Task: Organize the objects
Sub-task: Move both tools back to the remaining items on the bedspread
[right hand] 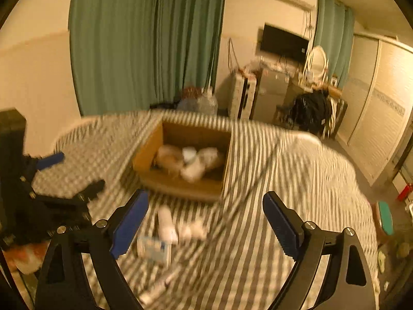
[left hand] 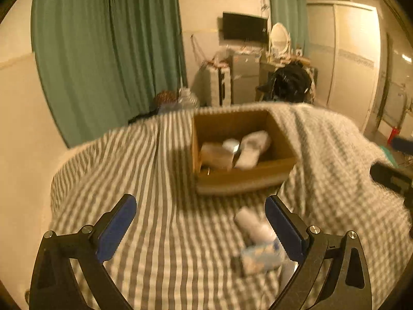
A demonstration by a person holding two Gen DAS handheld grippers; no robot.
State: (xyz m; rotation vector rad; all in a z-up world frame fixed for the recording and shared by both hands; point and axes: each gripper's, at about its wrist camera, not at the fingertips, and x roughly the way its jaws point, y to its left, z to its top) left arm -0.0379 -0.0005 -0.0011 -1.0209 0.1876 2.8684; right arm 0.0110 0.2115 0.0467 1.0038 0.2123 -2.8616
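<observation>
An open cardboard box (left hand: 242,178) (right hand: 180,186) sits on the striped bed and holds several white bottles and packets. In front of it lie a white bottle (left hand: 254,226) (right hand: 166,223), a blue-and-white pack (left hand: 260,255) (right hand: 155,249), a small pale item (right hand: 193,230) and a thin white tube (right hand: 157,286). My left gripper (left hand: 200,200) is open and empty, with the loose items near its right finger. My right gripper (right hand: 205,195) is open and empty above the cover, the loose items by its left finger. Both views are blurred by motion.
The bed's grey-and-white striped cover (left hand: 155,232) (right hand: 284,180) fills the foreground. Green curtains (left hand: 103,51) and a wall stand behind it. A small fridge (left hand: 245,77), a chair with dark clothes (left hand: 291,80) and a wardrobe (right hand: 374,118) are at the far right.
</observation>
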